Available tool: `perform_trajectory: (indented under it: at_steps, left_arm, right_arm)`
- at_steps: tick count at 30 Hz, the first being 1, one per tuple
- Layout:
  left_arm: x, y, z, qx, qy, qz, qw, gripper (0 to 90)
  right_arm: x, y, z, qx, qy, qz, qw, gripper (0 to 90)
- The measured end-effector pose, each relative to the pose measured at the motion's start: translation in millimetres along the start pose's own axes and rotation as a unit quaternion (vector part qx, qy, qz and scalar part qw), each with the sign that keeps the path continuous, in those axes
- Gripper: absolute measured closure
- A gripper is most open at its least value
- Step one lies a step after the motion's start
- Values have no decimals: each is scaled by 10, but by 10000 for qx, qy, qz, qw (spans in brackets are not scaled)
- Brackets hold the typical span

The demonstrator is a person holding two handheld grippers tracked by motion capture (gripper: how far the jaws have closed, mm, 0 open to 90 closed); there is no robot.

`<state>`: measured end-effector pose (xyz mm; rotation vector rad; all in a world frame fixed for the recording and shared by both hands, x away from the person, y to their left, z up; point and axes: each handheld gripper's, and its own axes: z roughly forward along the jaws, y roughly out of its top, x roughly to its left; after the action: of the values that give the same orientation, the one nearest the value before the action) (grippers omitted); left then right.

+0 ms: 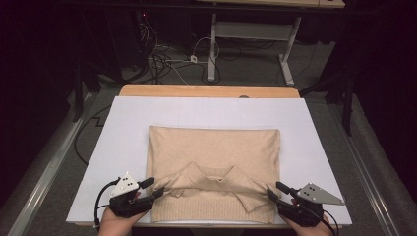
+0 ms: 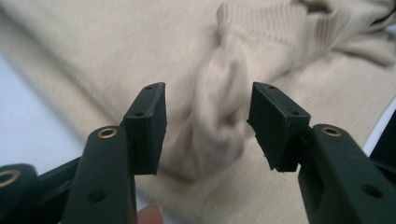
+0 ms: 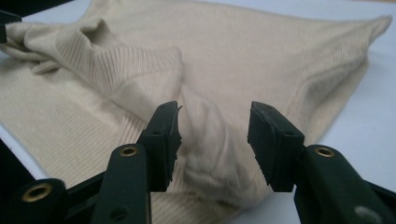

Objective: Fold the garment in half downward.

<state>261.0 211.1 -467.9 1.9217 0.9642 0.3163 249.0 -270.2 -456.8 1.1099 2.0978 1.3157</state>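
A white sheet (image 1: 123,147) covered the table, dark floor and cables beyond at twelve o'clock. The beige sweater (image 1: 214,147) lay folded at centre, collar toward six o'clock. The left gripper (image 1: 151,187) at seven o'clock and the right gripper (image 1: 275,191) at five o'clock each had jaws spread, empty, a bunched fold between them. If one closed late or shallow, the knit would likely slip and the fold skew.
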Motion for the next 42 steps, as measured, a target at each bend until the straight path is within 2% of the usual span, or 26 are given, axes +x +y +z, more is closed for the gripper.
perform_trajectory:
  at_steps: [4, 6, 10, 12, 15, 20, 25, 27, 37, 42]
  left_arm:
    - [-21, 124, 92, -57, -56, 25, 10000, 456]
    - [-39, 154, 144, -17, -74, 62, 10000, 473]
    - [-84, 143, 240, 191, -85, 161, 9997, 526]
    - [-83, 123, 263, 270, -84, 194, 9994, 593]
    - [-71, 95, 266, 272, -141, 171, 9994, 674]
    - [-101, 75, 258, 278, -167, 282, 9991, 749]
    - [-121, 59, 243, 253, -200, 279, 9991, 760]
    - [-138, 54, 227, 226, -204, 324, 9990, 761]
    - [-203, -33, 103, 283, -182, 506, 9982, 762]
    - [-204, -116, 43, 382, -175, 533, 9977, 770]
  right_arm:
    - [34, 144, 59, -132, 24, -97, 9999, 533]
    - [64, 208, 139, -98, 42, -191, 9998, 549]
    - [105, 241, 336, 166, 171, -229, 9995, 605]
    - [123, 207, 413, 350, 314, -251, 9986, 627]
    - [135, 154, 483, 583, 318, -273, 9974, 632]
    - [122, 122, 522, 748, 306, -202, 9965, 659]
    - [128, 83, 518, 797, 402, -247, 9957, 799]
    - [144, 89, 488, 709, 400, -377, 9960, 846]
    - [231, 68, 302, 435, 463, -567, 9964, 861]
    - [292, 11, 219, 483, 501, -671, 9953, 863]
